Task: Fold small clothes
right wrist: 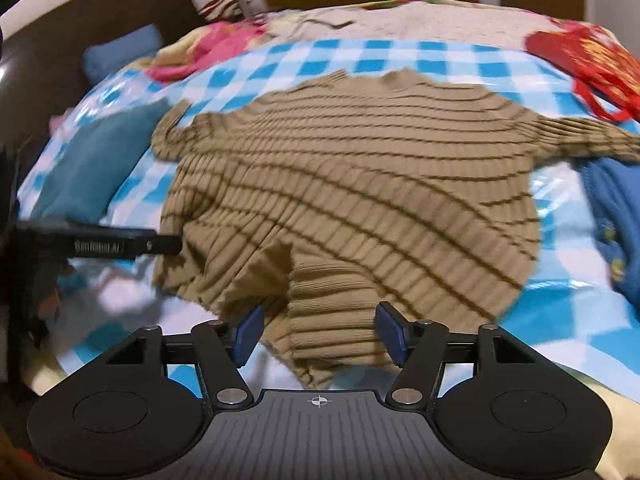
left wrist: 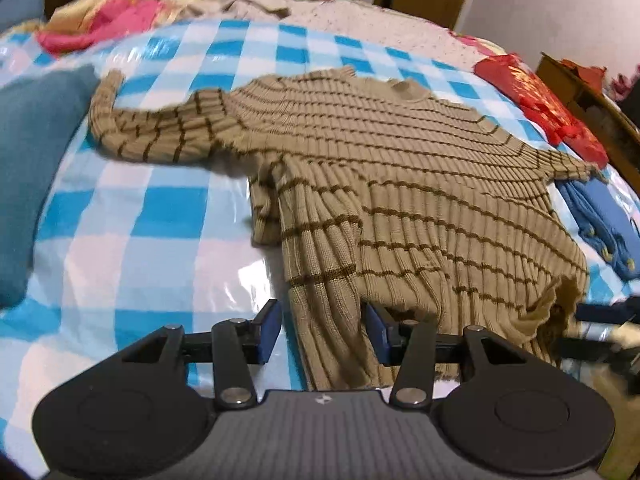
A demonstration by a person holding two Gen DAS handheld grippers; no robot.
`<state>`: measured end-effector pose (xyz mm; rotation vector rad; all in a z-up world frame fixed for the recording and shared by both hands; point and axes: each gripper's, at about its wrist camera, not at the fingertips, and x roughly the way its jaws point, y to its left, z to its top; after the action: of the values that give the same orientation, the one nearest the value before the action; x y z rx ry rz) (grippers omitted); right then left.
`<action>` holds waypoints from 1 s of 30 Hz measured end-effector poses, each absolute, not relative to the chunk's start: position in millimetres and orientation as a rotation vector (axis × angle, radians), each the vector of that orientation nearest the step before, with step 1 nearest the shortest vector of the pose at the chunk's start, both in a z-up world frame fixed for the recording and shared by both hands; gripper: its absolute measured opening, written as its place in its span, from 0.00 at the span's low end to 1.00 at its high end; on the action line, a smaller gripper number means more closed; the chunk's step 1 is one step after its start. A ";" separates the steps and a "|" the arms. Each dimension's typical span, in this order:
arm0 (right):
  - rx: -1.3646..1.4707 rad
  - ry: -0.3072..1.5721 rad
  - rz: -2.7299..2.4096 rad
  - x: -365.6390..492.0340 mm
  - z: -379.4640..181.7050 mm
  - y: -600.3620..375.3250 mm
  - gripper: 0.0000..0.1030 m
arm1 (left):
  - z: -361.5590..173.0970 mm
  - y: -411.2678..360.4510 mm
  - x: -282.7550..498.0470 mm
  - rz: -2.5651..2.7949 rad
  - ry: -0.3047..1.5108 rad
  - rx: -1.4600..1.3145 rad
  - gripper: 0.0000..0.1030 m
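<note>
One wide bed [left wrist: 132, 216] fills both views, covered with a glossy sheet of blue and white squares, and all the other things lie on it. Spread flat in the middle is the tan ribbed knit sweater with thin dark brown stripes [left wrist: 400, 168], its collar pointing to the far side and its hem near the cameras; the sleeve on the left side of the picture lies stretched out to the side, and the lower part of the cloth is bunched in folds. A plain teal cushion [left wrist: 36, 184] rests at the left edge of the bed, well apart from the sweater body. Near the far left corner lies a heap of pink and yellow cloth [left wrist: 104, 20], and at the right edge a red bag with gold print [left wrist: 548, 108]. Just beside the right sleeve, partly under it, is a small blue garment [left wrist: 604, 224]. The left hand-held gripper [left wrist: 323, 330] has its blue pads spread on both sides of a hem fold, not pressing it. The right hand-held gripper [right wrist: 320, 334] is also spread wide around a hem fold without squeezing it.
</note>
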<state>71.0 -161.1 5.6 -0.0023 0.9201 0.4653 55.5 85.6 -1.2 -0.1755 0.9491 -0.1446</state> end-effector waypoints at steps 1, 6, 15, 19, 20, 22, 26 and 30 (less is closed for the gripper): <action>-0.018 0.919 0.470 73.2 -0.7 -155.4 0.60 | -4.0 84.8 60.4 -0.137 0.953 -0.184 0.53; -0.033 0.978 0.435 80.2 -11.2 -150.7 0.16 | -13.2 84.4 71.5 -0.120 0.989 -0.190 0.19; 0.008 1.049 0.452 54.3 17.6 -189.0 0.09 | 7.6 106.4 31.0 -0.113 1.017 -0.117 0.18; -0.055 1.086 0.460 43.3 19.7 -193.7 0.08 | 16.9 117.8 14.7 -0.092 1.028 -0.101 0.18; -0.071 1.095 0.468 40.7 21.3 -194.9 0.08 | 20.6 119.7 10.2 -0.097 1.034 -0.099 0.18; -0.099 1.124 0.490 34.6 25.4 -196.7 0.08 | 26.8 118.8 3.1 -0.122 1.048 -0.095 0.18; -0.147 1.157 0.507 24.5 31.1 -202.9 0.06 | 29.8 105.7 -11.0 -0.181 1.091 -0.038 0.18; -0.169 1.198 0.487 23.5 24.5 -206.3 0.08 | 24.2 99.1 -13.1 -0.181 1.127 0.018 0.19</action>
<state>23.5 -206.3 24.5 -0.1689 1.1981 0.4874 -13.1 99.1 24.2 0.0182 1.1267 -0.1814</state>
